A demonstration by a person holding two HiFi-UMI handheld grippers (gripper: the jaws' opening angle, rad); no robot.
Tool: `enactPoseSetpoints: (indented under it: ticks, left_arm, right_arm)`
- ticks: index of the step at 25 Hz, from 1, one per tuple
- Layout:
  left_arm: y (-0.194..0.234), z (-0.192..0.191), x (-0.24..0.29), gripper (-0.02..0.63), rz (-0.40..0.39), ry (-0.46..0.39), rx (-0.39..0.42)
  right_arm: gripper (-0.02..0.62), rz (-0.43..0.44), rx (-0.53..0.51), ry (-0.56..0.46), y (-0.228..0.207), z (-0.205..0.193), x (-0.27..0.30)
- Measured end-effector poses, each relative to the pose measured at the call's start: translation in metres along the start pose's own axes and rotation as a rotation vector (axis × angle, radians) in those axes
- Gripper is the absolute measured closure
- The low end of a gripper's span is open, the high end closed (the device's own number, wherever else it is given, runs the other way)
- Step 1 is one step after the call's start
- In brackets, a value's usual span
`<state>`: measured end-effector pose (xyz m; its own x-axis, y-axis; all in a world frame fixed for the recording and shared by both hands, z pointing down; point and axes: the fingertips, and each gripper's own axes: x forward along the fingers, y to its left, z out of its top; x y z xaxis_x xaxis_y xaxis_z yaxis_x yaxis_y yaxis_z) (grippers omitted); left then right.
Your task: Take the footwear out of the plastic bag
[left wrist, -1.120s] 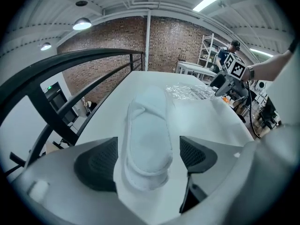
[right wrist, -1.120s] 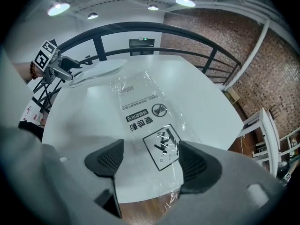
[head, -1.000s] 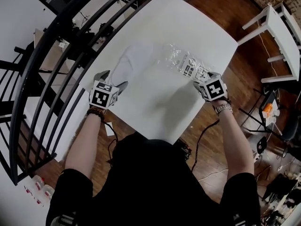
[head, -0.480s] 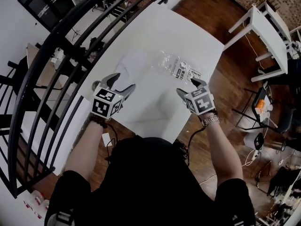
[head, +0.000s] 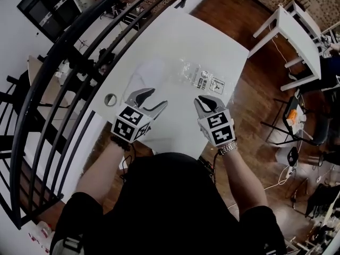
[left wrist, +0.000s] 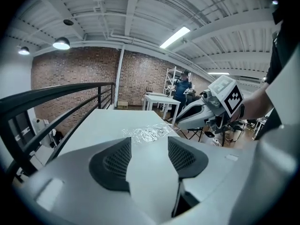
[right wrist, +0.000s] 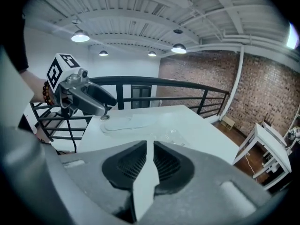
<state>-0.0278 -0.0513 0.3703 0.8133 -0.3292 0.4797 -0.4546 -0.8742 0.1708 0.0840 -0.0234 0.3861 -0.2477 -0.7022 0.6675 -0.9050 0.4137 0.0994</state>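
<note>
hand-held grippers [head: 158, 96] [head: 206, 101] back, closing empty; bag [head: 204, 79] crumpled

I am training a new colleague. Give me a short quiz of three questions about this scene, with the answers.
1. True or false: the right gripper holds the clear crumpled plastic bag with printed labels.
2. On the white table, the flat white footwear lies: A) inside the bag; B) beside the bag, on the person's left; C) between the right gripper's jaws.
3. Which gripper has its jaws wider apart?
Key: 1. False: its jaws are closing, almost together, nothing between them. 2. B. 3. The left gripper; closing too, also empty.
</note>
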Motion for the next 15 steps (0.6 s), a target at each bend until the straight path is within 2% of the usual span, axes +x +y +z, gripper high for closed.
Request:
enactPoseSetpoints:
  ticks: [3,15]
  left_arm:
    - [-0.012,0.009,0.001,0.361,-0.027,-0.024,0.019]
    - [-0.048,0.038,-0.002,0.482,-0.109,-0.095,0.089]
  right_arm:
    - [0.601,-0.024,-0.018,-0.05,0.008,0.012,-0.007]
    - [0.603,-0.041,-0.059,-0.129,0.031,0.038,-0.017]
